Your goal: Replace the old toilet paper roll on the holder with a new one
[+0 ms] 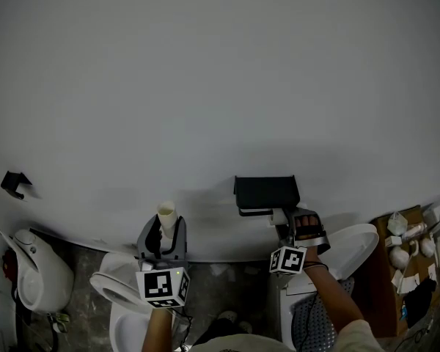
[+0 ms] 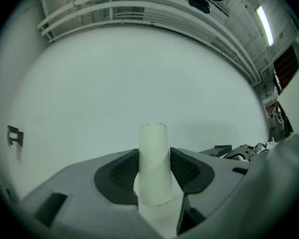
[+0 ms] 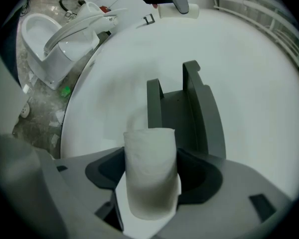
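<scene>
The left hand-held gripper (image 2: 154,172) is clenched on the bare cardboard tube (image 2: 153,158) of the old roll, which stands upright between the pads with its top poking clear above them. The tube is thin and hollow, so a harder squeeze would likely buckle it and a looser one would let it slide out and drop toward the toilet seat (image 1: 116,288) below.

The greater risk sits to the right. The right hand-held gripper (image 3: 150,183) is grasping the new roll (image 3: 150,171) and holds it just in front of the holder (image 3: 189,113) on the wall (image 3: 249,73). If the roll comes in skewed, its end could catch on one of the holder's two side plates and be knocked out of the grip. The jaws themselves may also strike the plates, since they stand wider than the roll. I cannot make out a spindle between the plates, so how the roll seats is unclear.

The tube looks pale, smooth and stiff, with a spiral seam. The new roll is white and slim, soft-sided with a slightly fuzzy surface — it would dent easily — and no loose tail shows.
</scene>
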Available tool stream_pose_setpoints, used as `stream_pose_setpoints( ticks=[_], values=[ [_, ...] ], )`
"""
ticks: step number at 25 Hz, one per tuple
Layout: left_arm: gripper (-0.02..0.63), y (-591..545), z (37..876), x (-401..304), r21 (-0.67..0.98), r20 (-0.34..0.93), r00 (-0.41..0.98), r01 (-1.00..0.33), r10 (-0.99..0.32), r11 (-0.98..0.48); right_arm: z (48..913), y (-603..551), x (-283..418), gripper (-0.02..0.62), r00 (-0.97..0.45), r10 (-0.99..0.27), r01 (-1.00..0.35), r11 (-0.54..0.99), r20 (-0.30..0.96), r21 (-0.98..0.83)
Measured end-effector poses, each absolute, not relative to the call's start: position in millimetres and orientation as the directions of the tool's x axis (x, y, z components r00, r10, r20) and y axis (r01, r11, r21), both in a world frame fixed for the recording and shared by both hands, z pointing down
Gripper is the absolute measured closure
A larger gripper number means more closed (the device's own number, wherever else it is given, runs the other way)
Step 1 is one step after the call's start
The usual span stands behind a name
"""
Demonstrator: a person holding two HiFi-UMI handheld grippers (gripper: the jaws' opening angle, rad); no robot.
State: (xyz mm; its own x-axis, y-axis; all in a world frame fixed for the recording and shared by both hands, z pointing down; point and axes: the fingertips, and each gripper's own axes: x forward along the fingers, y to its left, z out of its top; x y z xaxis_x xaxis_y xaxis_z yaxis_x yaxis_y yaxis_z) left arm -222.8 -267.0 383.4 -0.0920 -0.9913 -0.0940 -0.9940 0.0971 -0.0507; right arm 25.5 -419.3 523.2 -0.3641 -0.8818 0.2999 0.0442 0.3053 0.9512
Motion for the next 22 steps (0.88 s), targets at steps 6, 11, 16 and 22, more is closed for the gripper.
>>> stream_pose_setpoints(
  ticks=[6,11,16,22],
  values=[
    [0.408,-254.0,384.3,-235.6,-0.058,-0.087,-0.128,-0.989,-0.988,0.133,523.1,-411.1,-2.8,0.293,-0.407,-0.865,0.060,0.296,0.294,0.953],
    [0.408,-238.4,389.7,-248.1,-0.062,-0.074,-0.167,-0.983,-0.983,0.171,522.7,-403.2,-27.3,0.293,-0.440,-0.852,0.050,0.291,0.282,0.956],
    [0.408,-226.7,391.8,-260.1,-0.063,-0.070,-0.195,-0.978,-0.978,0.200,522.2,-396.8,-47.5,0.291,-0.465,-0.840,0.049,0.292,0.281,0.955],
    [0.408,-218.8,391.4,-263.3,-0.064,-0.070,-0.205,-0.976,-0.976,0.210,517.8,-386.3,-54.6,0.267,-0.491,-0.825,0.025,0.307,0.279,0.951]
  ],
)
